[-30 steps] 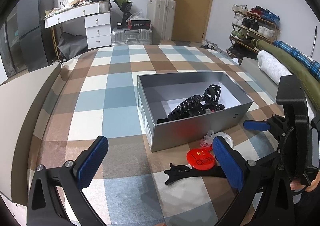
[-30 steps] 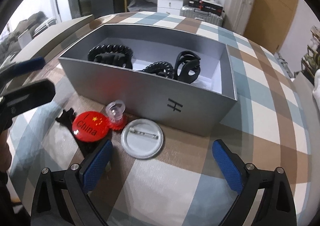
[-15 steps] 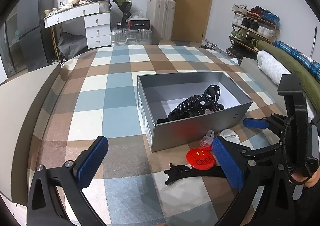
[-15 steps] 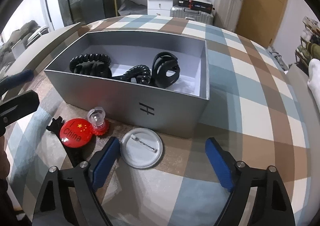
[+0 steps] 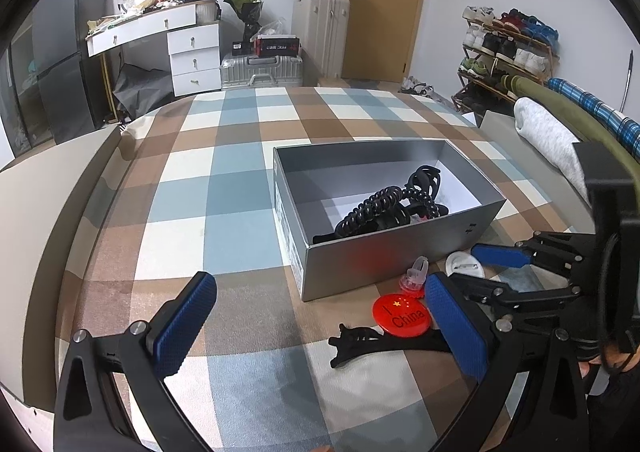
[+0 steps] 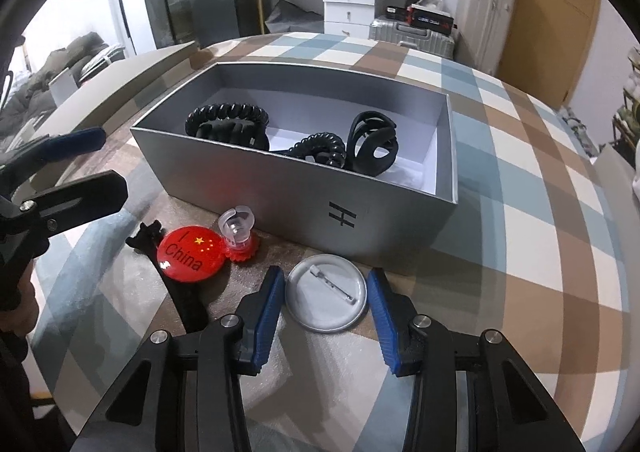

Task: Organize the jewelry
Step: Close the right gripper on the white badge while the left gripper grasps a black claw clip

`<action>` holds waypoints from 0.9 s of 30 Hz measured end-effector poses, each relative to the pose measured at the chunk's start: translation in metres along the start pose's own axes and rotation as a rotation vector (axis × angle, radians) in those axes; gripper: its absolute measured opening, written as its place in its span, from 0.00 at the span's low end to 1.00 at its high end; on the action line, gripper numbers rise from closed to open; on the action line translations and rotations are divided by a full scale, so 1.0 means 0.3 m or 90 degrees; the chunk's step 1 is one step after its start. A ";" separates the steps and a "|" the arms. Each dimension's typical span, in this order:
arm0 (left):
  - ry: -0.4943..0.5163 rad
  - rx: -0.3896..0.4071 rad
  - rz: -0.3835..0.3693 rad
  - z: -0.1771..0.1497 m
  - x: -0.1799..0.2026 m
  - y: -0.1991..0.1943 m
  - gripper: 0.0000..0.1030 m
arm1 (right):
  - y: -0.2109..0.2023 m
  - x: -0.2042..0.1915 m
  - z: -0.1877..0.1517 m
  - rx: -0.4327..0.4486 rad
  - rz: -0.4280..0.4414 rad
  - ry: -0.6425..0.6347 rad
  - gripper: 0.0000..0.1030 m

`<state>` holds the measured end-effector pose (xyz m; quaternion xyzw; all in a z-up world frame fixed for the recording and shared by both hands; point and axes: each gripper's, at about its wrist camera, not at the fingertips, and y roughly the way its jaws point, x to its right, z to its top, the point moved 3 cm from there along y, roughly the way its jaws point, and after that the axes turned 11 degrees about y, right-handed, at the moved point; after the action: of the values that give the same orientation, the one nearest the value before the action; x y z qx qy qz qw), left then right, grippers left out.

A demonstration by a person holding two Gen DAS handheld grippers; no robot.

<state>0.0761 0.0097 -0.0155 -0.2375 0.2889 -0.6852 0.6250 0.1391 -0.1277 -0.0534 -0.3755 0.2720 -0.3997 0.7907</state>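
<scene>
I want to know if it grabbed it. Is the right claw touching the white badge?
Apart. In the right wrist view, the right claw straddles the white badge, with cloth showing beside both pads.

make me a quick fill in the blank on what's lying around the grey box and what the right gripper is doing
1. The right gripper has a blue finger on each side of the ____ badge, which lies pin side up.
2. The red badge reads "I ____".
3. The grey box holds only ____ hair accessories.
4. The left gripper is ____ and holds nothing.

Missing words: white; China; black; open
</scene>
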 end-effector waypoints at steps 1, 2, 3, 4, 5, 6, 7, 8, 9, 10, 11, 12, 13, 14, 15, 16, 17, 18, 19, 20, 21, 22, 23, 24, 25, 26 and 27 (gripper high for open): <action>-0.001 -0.001 0.000 -0.001 -0.001 0.001 0.99 | -0.008 0.001 0.003 0.005 0.006 0.003 0.40; -0.002 -0.002 0.000 -0.002 -0.002 0.003 0.99 | -0.016 -0.001 0.006 0.008 0.010 0.004 0.40; -0.005 -0.005 0.000 -0.003 -0.002 0.005 0.99 | -0.026 -0.001 0.010 0.015 0.017 0.005 0.40; -0.007 -0.007 -0.002 -0.005 -0.001 0.007 0.99 | -0.043 -0.003 0.014 0.024 0.027 0.004 0.40; -0.008 -0.011 -0.009 -0.007 0.004 0.011 0.99 | -0.055 -0.004 0.018 0.031 0.032 0.004 0.40; -0.007 -0.014 -0.014 -0.009 0.010 0.013 0.99 | -0.062 -0.005 0.023 0.034 0.035 0.005 0.40; -0.003 -0.020 -0.022 -0.012 0.021 0.018 0.99 | -0.075 -0.004 0.028 0.040 0.041 0.007 0.40; 0.001 -0.024 -0.028 -0.014 0.029 0.020 0.99 | -0.083 -0.003 0.032 0.044 0.046 0.010 0.40; 0.006 -0.027 -0.035 -0.016 0.039 0.024 0.99 | -0.092 0.000 0.036 0.047 0.051 0.013 0.40; 0.011 -0.030 -0.042 -0.018 0.049 0.027 0.99 | -0.104 0.003 0.040 0.052 0.056 0.014 0.41; 0.015 -0.033 -0.047 -0.021 0.058 0.031 0.99 | -0.112 0.005 0.043 0.057 0.056 0.016 0.41; 0.020 -0.038 -0.051 -0.026 0.067 0.037 0.99 | -0.117 0.006 0.046 0.059 0.056 0.016 0.41; 0.024 -0.043 -0.052 -0.028 0.073 0.043 0.99 | -0.123 0.010 0.049 0.061 0.057 0.018 0.41; 0.027 -0.047 -0.050 -0.030 0.077 0.047 0.99 | -0.125 0.014 0.052 0.063 0.059 0.020 0.41; 0.029 -0.052 -0.046 -0.034 0.080 0.053 0.99 | -0.126 0.018 0.054 0.063 0.059 0.022 0.41; 0.028 -0.053 -0.046 -0.036 0.082 0.056 0.98 | -0.127 0.021 0.054 0.063 0.059 0.023 0.41; 0.027 -0.053 -0.048 -0.038 0.083 0.059 0.98 | -0.126 0.023 0.053 0.063 0.059 0.024 0.41; 0.025 -0.055 -0.053 -0.040 0.086 0.063 0.98 | -0.123 0.026 0.053 0.061 0.060 0.025 0.41; 0.025 -0.055 -0.058 -0.042 0.090 0.066 0.98 | -0.120 0.029 0.054 0.060 0.060 0.027 0.41; 0.026 -0.055 -0.062 -0.042 0.094 0.069 0.98 | -0.119 0.032 0.053 0.060 0.060 0.029 0.41; 0.027 -0.055 -0.066 -0.043 0.100 0.072 0.98 | -0.118 0.034 0.054 0.059 0.060 0.030 0.41; 0.029 -0.056 -0.070 -0.043 0.107 0.075 0.98 | -0.117 0.036 0.054 0.058 0.061 0.031 0.41; 0.032 -0.055 -0.074 -0.043 0.112 0.077 0.98 | -0.120 0.037 0.052 0.059 0.060 0.031 0.41; 0.035 -0.054 -0.076 -0.042 0.118 0.079 0.98 | -0.121 0.037 0.053 0.059 0.061 0.032 0.41; 0.040 -0.053 -0.077 -0.042 0.125 0.082 0.98 | -0.122 0.038 0.052 0.059 0.062 0.032 0.41; 0.045 -0.055 -0.074 -0.041 0.132 0.084 0.98 | -0.123 0.038 0.053 0.060 0.063 0.032 0.41; 0.052 -0.058 -0.068 -0.040 0.141 0.086 0.98 | -0.123 0.039 0.052 0.060 0.063 0.033 0.41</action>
<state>0.0819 -0.0324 -0.0434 -0.2526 0.3316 -0.7128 0.5641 0.1409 -0.1463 -0.0162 -0.3137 0.2917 -0.3817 0.8190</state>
